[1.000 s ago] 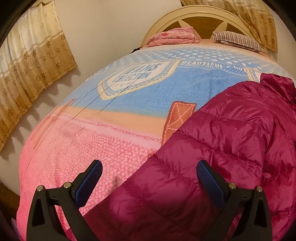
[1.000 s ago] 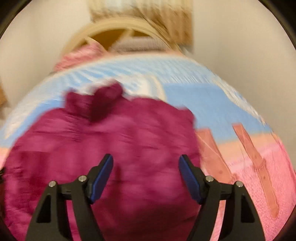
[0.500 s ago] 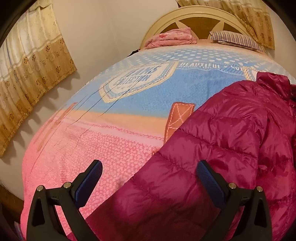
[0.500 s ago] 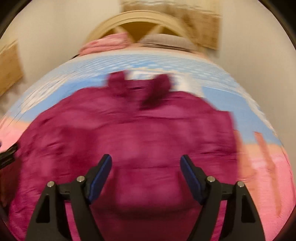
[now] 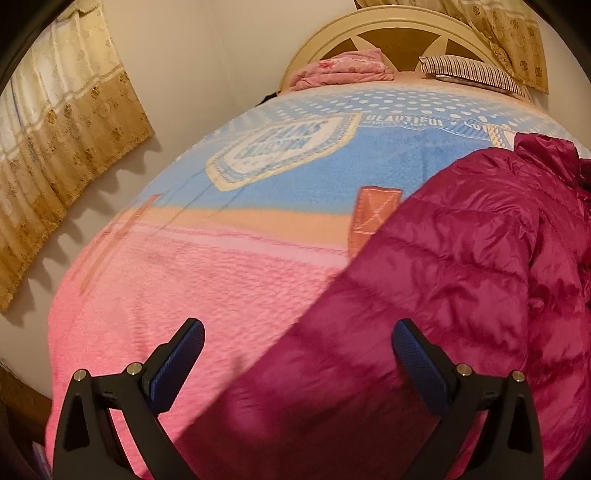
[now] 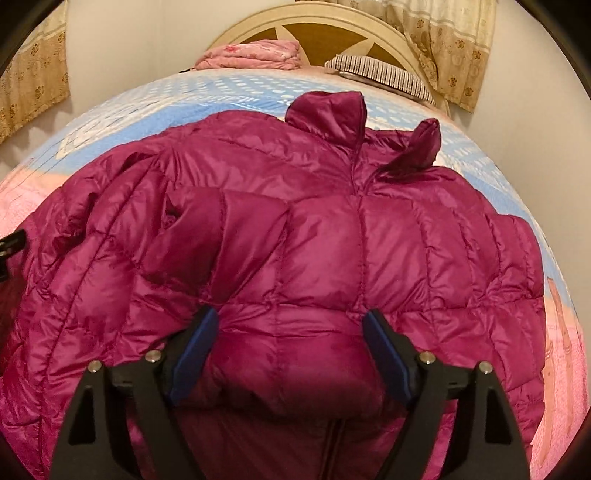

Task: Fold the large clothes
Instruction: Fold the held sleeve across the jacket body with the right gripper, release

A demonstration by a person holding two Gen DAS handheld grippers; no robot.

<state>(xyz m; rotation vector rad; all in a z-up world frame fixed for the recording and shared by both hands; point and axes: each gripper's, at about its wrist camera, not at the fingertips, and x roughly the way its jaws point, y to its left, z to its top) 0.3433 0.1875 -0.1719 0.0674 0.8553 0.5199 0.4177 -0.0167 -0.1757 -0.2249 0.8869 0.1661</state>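
Jacket: magenta quilted puffer jacket is lying front-up on the bed, collar pointing toward the headboard, zipper line running down the middle; one sleeve is lying folded across the chest on the left of the right wrist view.
Jacket position: it is covering the near half of the blanket, hem toward the cameras; in the left wrist view it is filling the right side of the frame.
Right gripper: right gripper is hanging over the lower front of the jacket, jaws opening, wide apart; puffed fabric is sitting between the blue pads, but contact with the pads is not clear.
Left gripper: left gripper is standing wide, nothing clamped; it is hovering over the jacket's side edge, one pad over the blanket, the other over the jacket.
Blanket: pink, peach and blue printed blanket is covering the bed.
Headboard: cream arched headboard is standing at the far end.
Far end items: folded pink cloth and striped pillow are lying by the headboard, well apart from the jacket.
Curtains: beige patterned curtain is hanging on the wall at left.
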